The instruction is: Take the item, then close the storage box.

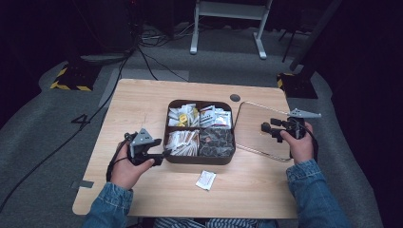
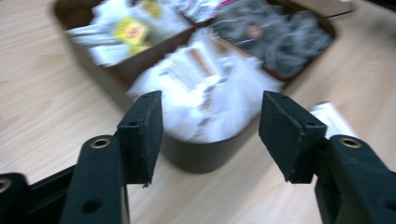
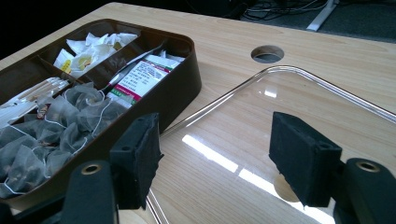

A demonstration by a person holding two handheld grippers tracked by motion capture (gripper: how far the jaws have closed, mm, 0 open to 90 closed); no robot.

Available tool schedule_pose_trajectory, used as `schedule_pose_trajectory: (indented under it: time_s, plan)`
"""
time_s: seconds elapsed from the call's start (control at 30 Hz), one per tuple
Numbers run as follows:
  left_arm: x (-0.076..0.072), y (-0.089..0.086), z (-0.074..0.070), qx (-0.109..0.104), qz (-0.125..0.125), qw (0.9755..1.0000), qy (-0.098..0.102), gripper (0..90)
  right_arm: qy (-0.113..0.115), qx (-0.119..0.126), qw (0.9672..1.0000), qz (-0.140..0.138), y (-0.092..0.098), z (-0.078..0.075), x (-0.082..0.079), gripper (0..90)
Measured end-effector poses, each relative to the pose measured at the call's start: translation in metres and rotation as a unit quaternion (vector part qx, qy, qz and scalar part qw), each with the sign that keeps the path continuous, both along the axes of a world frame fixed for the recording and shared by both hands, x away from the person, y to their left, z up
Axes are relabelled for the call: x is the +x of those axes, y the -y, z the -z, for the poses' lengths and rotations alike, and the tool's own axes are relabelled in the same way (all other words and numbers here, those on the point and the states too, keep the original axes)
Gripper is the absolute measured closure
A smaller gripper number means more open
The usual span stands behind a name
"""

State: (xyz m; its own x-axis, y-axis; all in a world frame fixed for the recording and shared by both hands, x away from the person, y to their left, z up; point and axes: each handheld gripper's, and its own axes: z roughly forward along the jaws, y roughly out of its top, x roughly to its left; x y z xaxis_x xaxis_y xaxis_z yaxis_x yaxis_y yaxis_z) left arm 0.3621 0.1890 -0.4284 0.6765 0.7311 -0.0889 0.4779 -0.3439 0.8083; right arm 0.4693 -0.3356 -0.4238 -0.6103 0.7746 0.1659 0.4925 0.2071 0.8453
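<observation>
1. The bench (image 1: 142, 102) is light wood with rounded corners and a round cable hole (image 1: 235, 98) near its far edge.
2. The floor (image 1: 43, 123) around it is grey carpet.
3. Black cables (image 1: 142, 52) run over the carpet beyond the bench and down its left side.
4. A white frame (image 1: 228, 19) with two feet stands farther back.
5. Black bases with yellow-and-black hazard stripes (image 1: 71, 78) sit at the far left and far right.
6. The surroundings beyond are dark; light falls mainly on the bench.
</observation>
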Motion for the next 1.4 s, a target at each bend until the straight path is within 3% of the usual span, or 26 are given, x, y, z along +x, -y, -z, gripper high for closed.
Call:
schedule_pose_trajectory:
  time_s: [0.33, 0.47, 0.67, 0.77, 0.83, 1.0, 1.1, 1.27, 1.4]
  plan:
    - [0.012, -0.041, 0.022, 0.008, -0.079, 0.9968, -0.010, 32.6, 0.002, -0.001, 0.9999, 0.015, 0.008, 0.000, -0.001, 33.3]
    - [0.015, -0.050, 0.028, 0.011, -0.107, 0.9941, -0.017, 31.6, -0.007, -0.014, 0.9998, 0.012, 0.007, 0.003, 0.000, 33.4]
    - [0.016, -0.064, 0.038, 0.033, -0.139, 0.9894, -0.027, 30.5, -0.010, -0.019, 0.9996, 0.016, 0.007, 0.006, 0.004, 34.5]
    - [0.016, -0.070, 0.041, 0.052, -0.154, 0.9865, -0.022, 30.1, -0.014, -0.036, 0.9991, 0.018, 0.004, 0.009, 0.006, 34.4]
    - [0.016, -0.073, 0.045, 0.046, -0.159, 0.9859, -0.023, 30.1, -0.017, -0.046, 0.9986, 0.018, 0.002, 0.011, 0.007, 33.8]
    - [0.019, -0.079, 0.055, 0.058, -0.167, 0.9836, -0.038, 30.4, -0.024, -0.063, 0.9975, 0.021, 0.003, 0.015, 0.009, 32.4]
    - [0.021, -0.079, 0.059, 0.066, -0.169, 0.9825, -0.044, 31.0, -0.024, -0.056, 0.9977, 0.029, 0.003, 0.018, 0.009, 31.2]
    - [0.022, -0.075, 0.063, 0.088, -0.158, 0.9820, -0.054, 31.2, -0.022, -0.068, 0.9960, 0.054, 0.001, 0.025, 0.013, 30.9]
    - [0.023, -0.072, 0.069, 0.085, -0.151, 0.9825, -0.068, 30.0, -0.027, -0.081, 0.9942, 0.064, 0.000, 0.032, 0.017, 31.5]
